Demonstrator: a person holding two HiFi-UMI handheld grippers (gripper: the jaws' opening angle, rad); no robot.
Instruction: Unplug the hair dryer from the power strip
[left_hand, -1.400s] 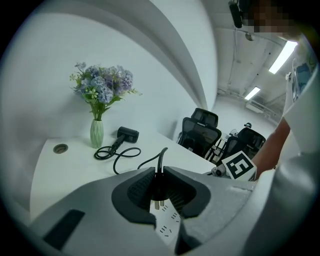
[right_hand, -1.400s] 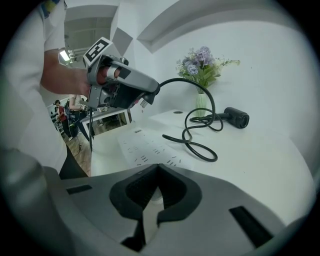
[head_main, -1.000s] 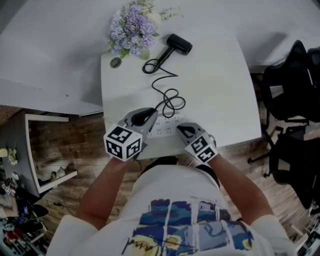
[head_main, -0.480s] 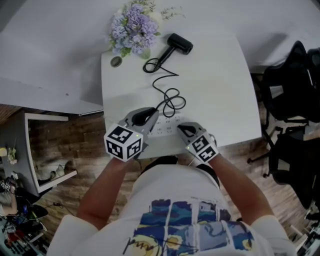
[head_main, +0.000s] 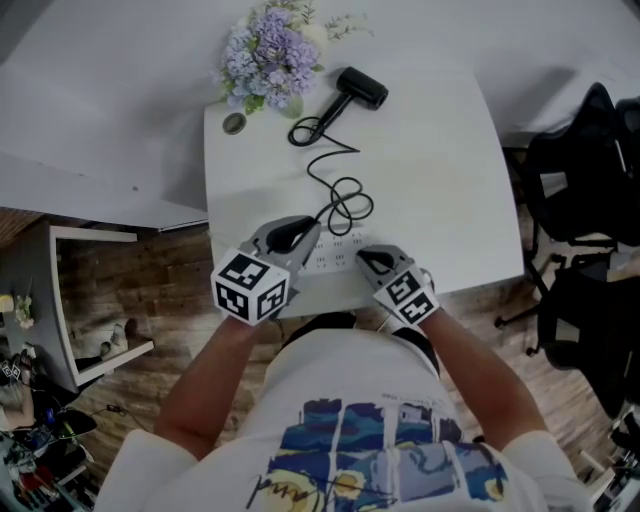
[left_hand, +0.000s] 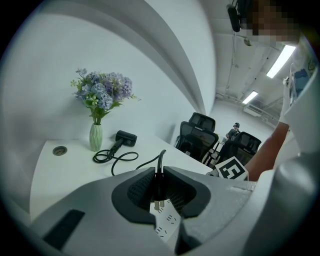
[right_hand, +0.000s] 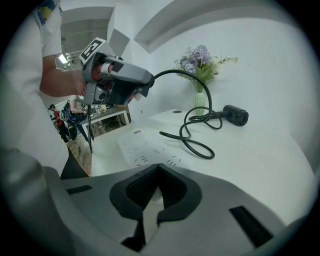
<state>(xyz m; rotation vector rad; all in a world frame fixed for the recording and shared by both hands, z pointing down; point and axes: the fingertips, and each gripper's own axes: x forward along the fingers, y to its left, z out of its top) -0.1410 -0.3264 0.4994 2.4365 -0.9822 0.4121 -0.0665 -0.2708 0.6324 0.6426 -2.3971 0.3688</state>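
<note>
Left gripper (left_hand: 159, 172) pinches hair dryer plug (left_hand: 158, 187), prongs bared just above power strip (left_hand: 168, 223); right gripper (right_hand: 159, 167), jaws pressed together, beside strip.

Power strip (head_main: 338, 252) partly out of sight under left claw (head_main: 307, 232)

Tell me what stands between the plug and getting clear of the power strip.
Nothing visible. The left claw grips the plug, its prongs bare above the power strip.
</note>
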